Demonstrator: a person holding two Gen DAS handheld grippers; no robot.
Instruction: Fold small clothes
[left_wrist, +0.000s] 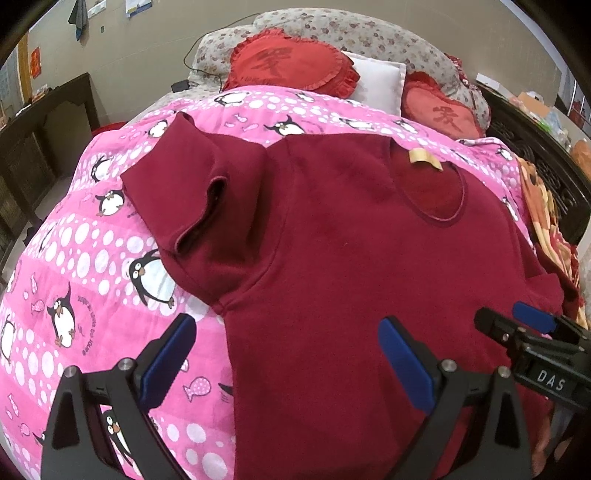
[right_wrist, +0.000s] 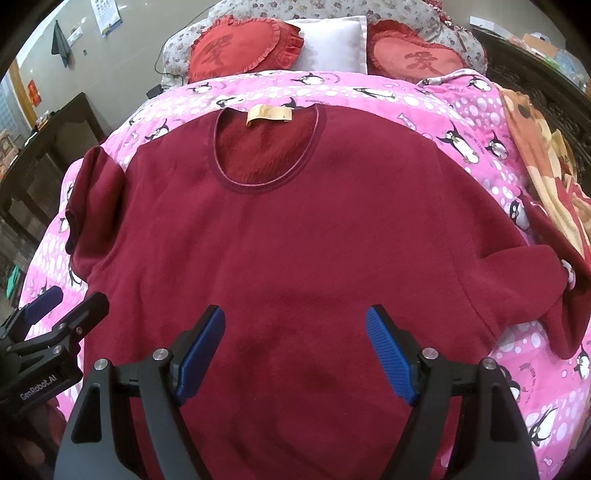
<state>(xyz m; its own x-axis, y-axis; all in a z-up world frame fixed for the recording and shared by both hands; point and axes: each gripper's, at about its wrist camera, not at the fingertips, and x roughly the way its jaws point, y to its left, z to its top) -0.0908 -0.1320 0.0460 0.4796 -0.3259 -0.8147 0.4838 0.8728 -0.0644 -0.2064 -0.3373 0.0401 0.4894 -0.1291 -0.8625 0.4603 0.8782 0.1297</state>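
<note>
A bed (right_wrist: 461, 110) fills both views, covered with a pink penguin-print quilt (left_wrist: 92, 258); at its head lie two red heart-shaped cushions (right_wrist: 240, 48) with a white pillow (right_wrist: 332, 44) between them, all resting against a floral bolster (left_wrist: 369, 33). An orange patterned blanket (right_wrist: 535, 155) lies along the quilt's right edge, and dark wooden furniture (left_wrist: 44, 129) stands by the beige wall on the left.

A dark red sweatshirt (right_wrist: 295, 229) lies spread flat on the quilt, front up, neckline toward the cushions, with a tan label (right_wrist: 269, 113) showing inside the collar. Its left sleeve (left_wrist: 177, 192) is doubled back beside the body, cuff opening visible; the other sleeve (right_wrist: 561, 280) trails off toward the right edge of the quilt.

The left hand-held gripper (left_wrist: 288, 362) hovers with its blue-padded jaws spread wide over the sweatshirt's left side seam, one finger above the quilt and the other above the fabric, gripping nothing. The right hand-held gripper (right_wrist: 295, 350) hangs over the lower middle of the sweatshirt, jaws likewise wide apart and empty. Each gripper appears at the edge of the other's view.
</note>
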